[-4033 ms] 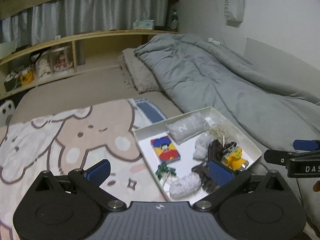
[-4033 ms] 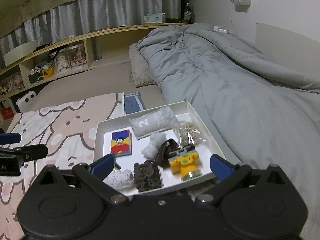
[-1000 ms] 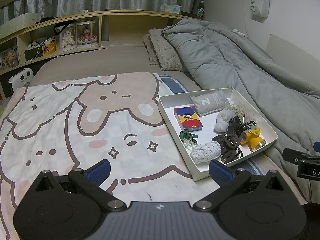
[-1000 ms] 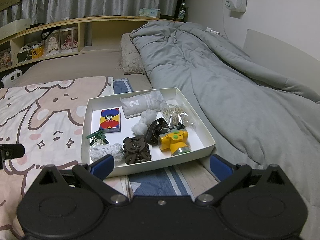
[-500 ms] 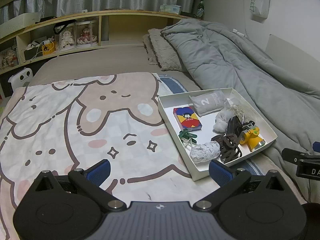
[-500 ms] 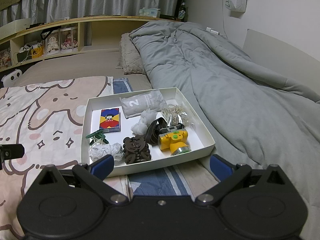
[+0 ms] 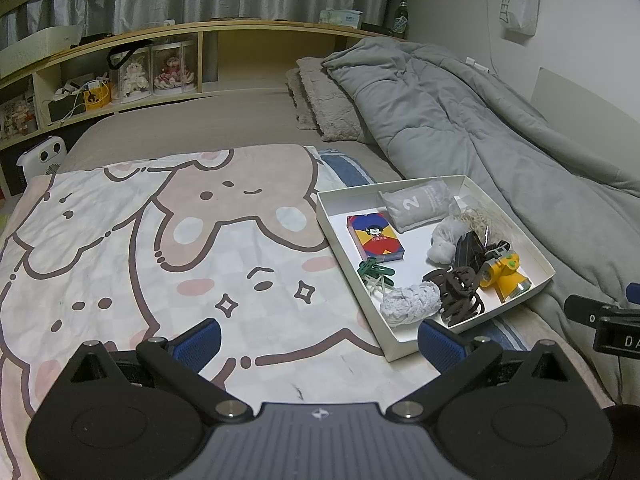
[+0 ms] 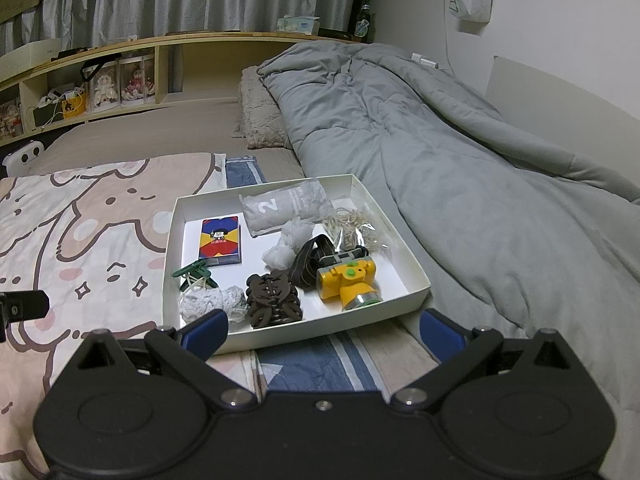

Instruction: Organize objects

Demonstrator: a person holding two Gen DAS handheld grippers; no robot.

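Observation:
A white shallow box [image 8: 416, 280] [image 7: 394, 346] lies on the bed. Inside are a colourful card pack [image 8: 221, 241] [image 7: 375, 237], a grey pouch marked 2 [image 8: 286, 206] [image 7: 418, 205], a yellow headlamp [image 8: 348, 280] [image 7: 505, 275], a brown hair claw [image 8: 273, 299] [image 7: 456, 291], green clips [image 8: 195, 274] [image 7: 375, 274], white lace [image 8: 212, 301] [image 7: 410, 303], white fluff [image 8: 290, 242] and a bag of rubber bands [image 8: 352, 226]. My left gripper [image 7: 318, 338] hangs open over the blanket, left of the box. My right gripper [image 8: 322, 330] stands open just before the box's near edge, empty.
A cartoon bear blanket [image 7: 160, 240] covers the left of the bed. A rumpled grey duvet [image 8: 460, 168] rises on the right, with a pillow [image 8: 260, 120] behind. A wooden shelf [image 7: 120, 76] with toys and boxes runs along the back. A white wall [image 8: 560, 40] is on the right.
Over four seconds both grippers drew back and up from the box, so it looks smaller and farther. In the last second almost nothing has moved.

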